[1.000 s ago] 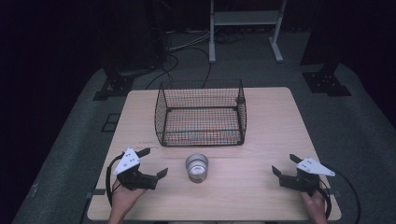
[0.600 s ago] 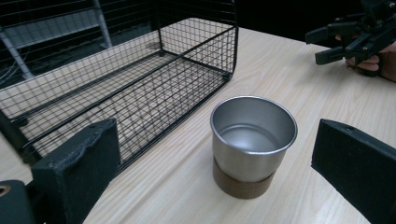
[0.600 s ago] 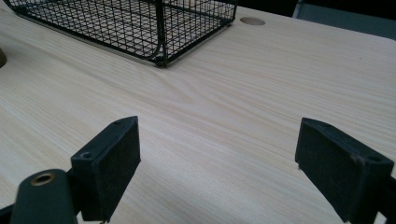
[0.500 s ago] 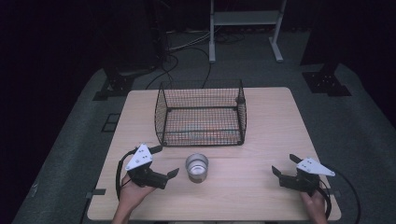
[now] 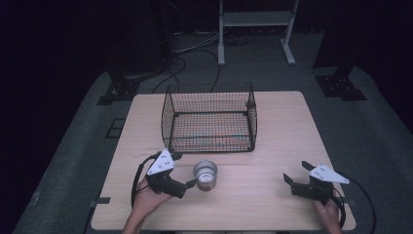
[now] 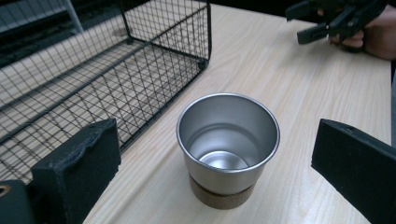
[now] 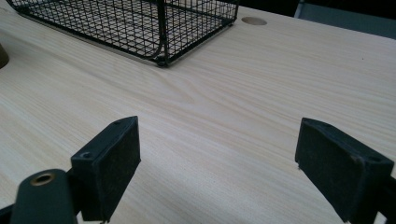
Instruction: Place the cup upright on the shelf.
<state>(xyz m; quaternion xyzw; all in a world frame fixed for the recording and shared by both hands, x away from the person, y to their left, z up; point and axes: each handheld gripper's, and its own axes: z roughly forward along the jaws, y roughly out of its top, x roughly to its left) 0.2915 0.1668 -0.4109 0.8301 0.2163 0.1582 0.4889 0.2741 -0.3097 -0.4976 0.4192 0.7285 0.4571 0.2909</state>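
Rectangular light wood table with a round hole near its far edge, grey carpeted floor, white metal stand legs beyond the table, black cables trailing across the floor, 2 dark footed bases.

We see cup between left claw's spread jaws: brushed metal, satin sheen inside, base ring looks like cork, matt and grainy. Jaw pads on left claw look like black foam, matt, edges rough. Right claw pads same matt black, small screw holes showing. Table under both claws: pale wood, smooth, visible grain. Basket beyond left claw: thin black wire mesh, slight gloss.
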